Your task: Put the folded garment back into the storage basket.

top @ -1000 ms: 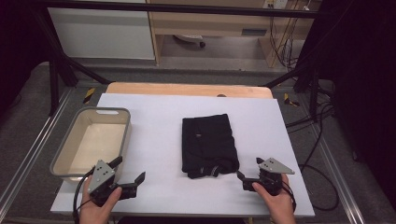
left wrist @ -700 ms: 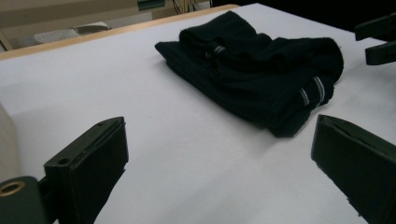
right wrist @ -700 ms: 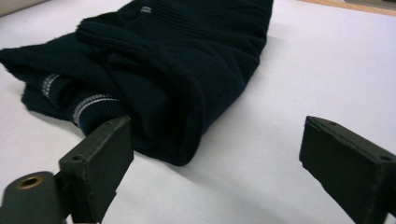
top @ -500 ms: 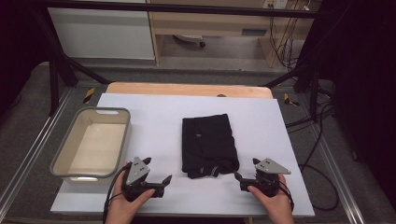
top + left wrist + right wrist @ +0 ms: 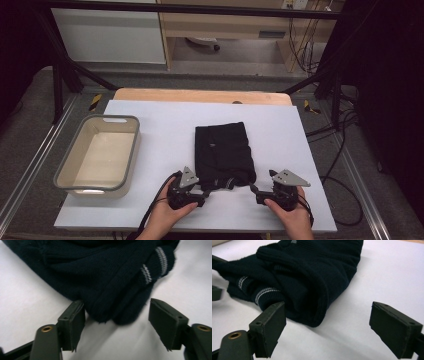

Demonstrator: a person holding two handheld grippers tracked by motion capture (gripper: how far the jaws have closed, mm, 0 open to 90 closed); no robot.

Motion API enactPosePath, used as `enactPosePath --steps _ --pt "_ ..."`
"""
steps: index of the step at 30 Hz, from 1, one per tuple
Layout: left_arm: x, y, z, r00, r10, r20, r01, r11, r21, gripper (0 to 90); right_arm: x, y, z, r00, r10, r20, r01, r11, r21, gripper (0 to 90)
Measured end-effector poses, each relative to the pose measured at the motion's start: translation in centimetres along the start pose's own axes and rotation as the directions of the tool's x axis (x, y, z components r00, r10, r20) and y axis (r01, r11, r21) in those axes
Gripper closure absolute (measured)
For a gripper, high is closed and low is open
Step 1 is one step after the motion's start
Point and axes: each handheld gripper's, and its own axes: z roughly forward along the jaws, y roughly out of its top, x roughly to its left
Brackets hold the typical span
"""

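Between the two pairs of fingers, on the white counter (image 5: 160,125), lies a folded dark knit sweater (image 5: 222,150), its near edge turned toward the person. The left gripper (image 5: 202,192) sits low at the sweater's near left corner, held in the person's left hand (image 5: 167,215). Its fingers (image 5: 72,322) have just been closing, yet they stand apart: in the left gripper view a bulge of the knit pokes into the gap between them, brushing the inner edge of one finger while the other stands clear of the cloth (so not a grip, as far as I can see). Two cuffs with pale stripes (image 5: 160,262) lie just beyond the far finger in that view.

The right gripper (image 5: 254,191), in the right hand (image 5: 290,215), rests at the sweater's near right corner. Its fingers (image 5: 272,325) have also been drawing in a little, and they stand wide apart; the rounded fold of the sweater reaches just ahead of one of them, and bare counter lies in front of the other. Nothing is pinched there.

Well off to the far side of the left fingers, away from the sweater, a shallow pale tub with a grey rim (image 5: 127,145) stands on the counter. A strip of bare wood (image 5: 200,95) shows past the white sheet at the counter's far end, beyond the sweater.
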Motion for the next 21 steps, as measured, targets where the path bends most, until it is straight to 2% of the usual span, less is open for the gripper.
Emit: enactPosePath --steps 1,3,5,6,9,13,16,21 --pt "0.0 0.5 0.7 0.9999 0.01 -0.014 -0.01 0.9995 0.03 32.7 0.0 0.0 -0.1 1.0 -0.001 -0.001 0.001 1.0 0.001 14.0" --pt "-0.1 0.7 1.0 0.9989 0.033 -0.034 -0.032 0.9991 0.027 39.4 0.0 0.0 -0.1 1.0 -0.001 -0.004 0.001 1.0 -0.002 14.0" --pt "-0.1 0.8 1.0 0.9989 0.029 -0.037 -0.028 0.9993 0.025 41.8 -0.1 0.0 -0.1 1.0 0.001 -0.006 -0.001 1.0 -0.002 14.0" --pt "0.2 0.8 1.0 0.9989 0.019 -0.042 -0.019 0.9997 0.013 55.5 -0.2 0.1 -0.1 1.0 0.006 -0.004 -0.006 1.0 0.002 14.0" --pt "0.7 0.7 0.9 0.9997 0.0 -0.024 0.0 1.0 0.005 70.6 -0.2 0.2 -0.1 0.9999 0.012 -0.004 -0.012 1.0 -0.004 14.5" --pt "0.9 0.6 0.6 1.0 -0.008 0.001 0.008 0.9999 0.007 75.0 0.2 0.3 0.0 0.9999 0.013 -0.008 -0.013 1.0 -0.006 15.1" --pt "0.8 0.1 -0.4 0.9998 -0.013 0.015 0.013 0.9999 0.002 75.9 0.5 0.0 0.0 1.0 0.004 -0.008 -0.003 1.0 0.005 15.2" --pt "1.0 -0.3 -1.3 0.9998 -0.006 0.019 0.006 1.0 0.002 76.4 0.8 0.0 -0.1 0.9999 -0.002 -0.015 0.002 1.0 0.012 16.9"
